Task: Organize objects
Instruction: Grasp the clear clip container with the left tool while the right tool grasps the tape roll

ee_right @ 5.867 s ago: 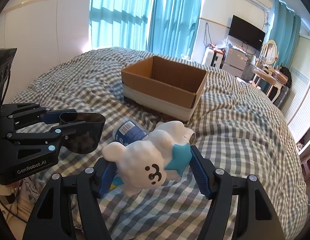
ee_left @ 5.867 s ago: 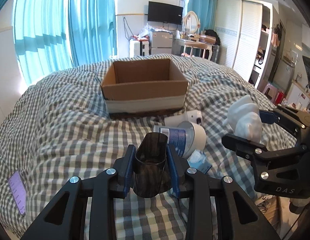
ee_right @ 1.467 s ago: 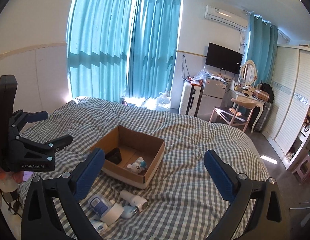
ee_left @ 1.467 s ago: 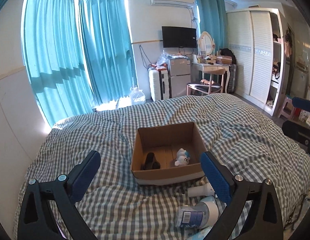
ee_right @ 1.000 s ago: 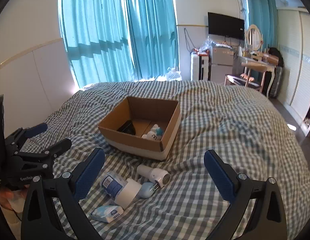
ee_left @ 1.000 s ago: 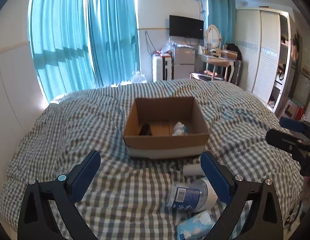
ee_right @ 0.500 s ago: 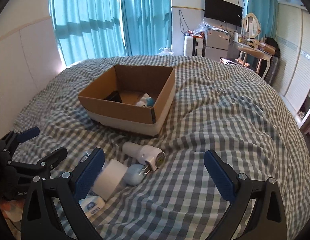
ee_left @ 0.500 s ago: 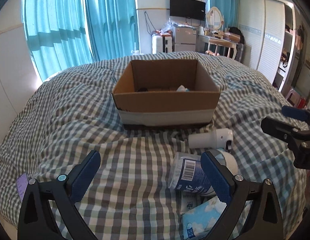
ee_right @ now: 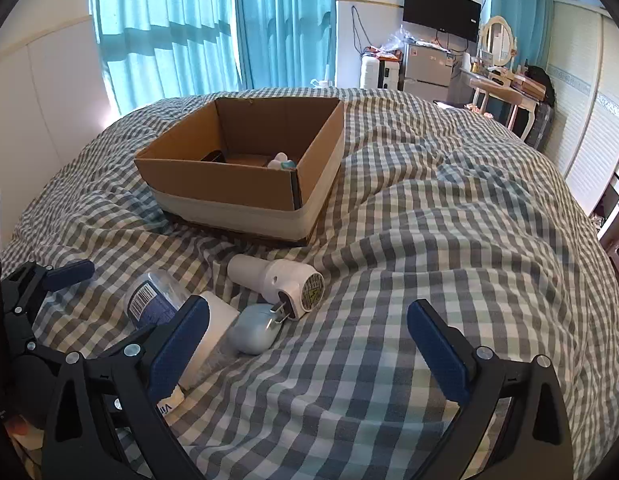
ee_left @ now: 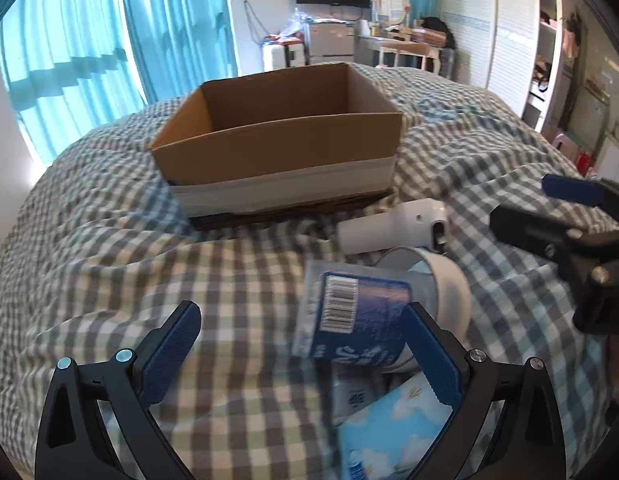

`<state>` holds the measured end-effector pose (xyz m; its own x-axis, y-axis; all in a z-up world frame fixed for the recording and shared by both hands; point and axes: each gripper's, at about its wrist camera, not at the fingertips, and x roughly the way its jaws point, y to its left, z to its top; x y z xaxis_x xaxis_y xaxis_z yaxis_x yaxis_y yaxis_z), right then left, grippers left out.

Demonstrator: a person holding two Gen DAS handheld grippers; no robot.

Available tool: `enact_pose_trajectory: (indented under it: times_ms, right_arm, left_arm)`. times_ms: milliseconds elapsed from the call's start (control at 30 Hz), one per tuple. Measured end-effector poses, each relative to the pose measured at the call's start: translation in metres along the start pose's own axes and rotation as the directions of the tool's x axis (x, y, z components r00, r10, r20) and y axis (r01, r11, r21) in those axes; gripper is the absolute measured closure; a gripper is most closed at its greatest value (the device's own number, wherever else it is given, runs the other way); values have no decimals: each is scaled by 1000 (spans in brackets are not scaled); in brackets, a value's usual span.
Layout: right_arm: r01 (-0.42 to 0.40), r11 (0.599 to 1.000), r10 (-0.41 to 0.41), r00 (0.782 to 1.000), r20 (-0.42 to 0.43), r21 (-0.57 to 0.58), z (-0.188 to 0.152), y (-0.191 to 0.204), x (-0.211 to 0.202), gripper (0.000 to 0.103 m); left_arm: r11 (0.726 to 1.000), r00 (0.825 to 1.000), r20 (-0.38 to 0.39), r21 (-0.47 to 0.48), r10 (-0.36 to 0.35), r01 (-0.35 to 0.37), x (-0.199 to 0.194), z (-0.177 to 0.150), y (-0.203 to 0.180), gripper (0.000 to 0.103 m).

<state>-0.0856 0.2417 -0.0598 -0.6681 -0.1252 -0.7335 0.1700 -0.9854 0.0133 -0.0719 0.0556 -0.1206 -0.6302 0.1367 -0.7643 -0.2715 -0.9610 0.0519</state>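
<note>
So both grippers are down low over the checked bedspread (ee_right: 429,240), and neither one has anything in it. The left gripper (ee_left: 299,350) is spread wide, fingers well apart, just bare bedding between its blue pads (ee_left: 171,350). Straight ahead of it, past a stretch of quilt, sits the cardboard box (ee_left: 277,148), open top, pale band round its bottom. From this low angle the left wrist view doesn't show what's inside.

A bit right of that gripper's centre, right up against its right pad, lies the blue-labelled jar (ee_left: 361,320) on its side, barcode facing up, white lid pointing away to the right. Just beyond the jar is the white plug-in gadget (ee_left: 389,228), also lying down. Under the right finger there's a pale blue tissue pack (ee_left: 393,428), partly hidden, pretty blurry.

The right gripper (ee_right: 307,344) is spread wide too, hovering over empty quilt. The jar's white lid sits behind its left pad, a small light-blue case (ee_right: 253,330) just ahead-left, touching the gadget's pronged end. Further ahead-left in the box, a dark item (ee_right: 211,157) and a small white toy (ee_right: 281,163) peek over the wall.
</note>
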Motion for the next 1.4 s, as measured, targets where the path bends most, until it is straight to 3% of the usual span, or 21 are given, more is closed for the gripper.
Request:
enact_pose_trajectory:
  times_ms: [233,433,500,533,800,1000,1233,1400]
  right_arm:
    - [-17,999,17,1000,-1,40,-2,-7,2,3]
    - [-16,999,16,1000,-10,43,-5,-7,5,3]
    - [-13,999,13,1000,-9,44,-5,-7,5,3]
    - [-12,999,13,1000,-8,44,-6,-7,4,3]
    - [2,999,-2,1000,-9,32,-8,-3,2,3]
    - [-4,1000,4,1000,-28,-1,-10,10,5,3]
    - [-38,999,34,994,-104,-39,-14,33,25,3]
    - [-27,995,12,987,-158,-97,-18,51,43,3]
  left_arm:
    - [990,991,-48,51,-128,130,16,4,-15,0]
    - [973,971,-107,63,-213,220,32,4,-24,1]
    - [964,962,-98,50,-254,260,30,3,-21,17]
    - [964,962,-89,46,-259,263,27,3,-20,17]
    - [973,974,-18,45,-226,226,-9,-1,-10,30]
    - [980,980,-1,2,-198,198,-23,0,12,33]
    - [987,987,40,-46,-154,156,-35,5,34,35]
    - [991,992,38,-60,-118,120,-39,3,46,36]
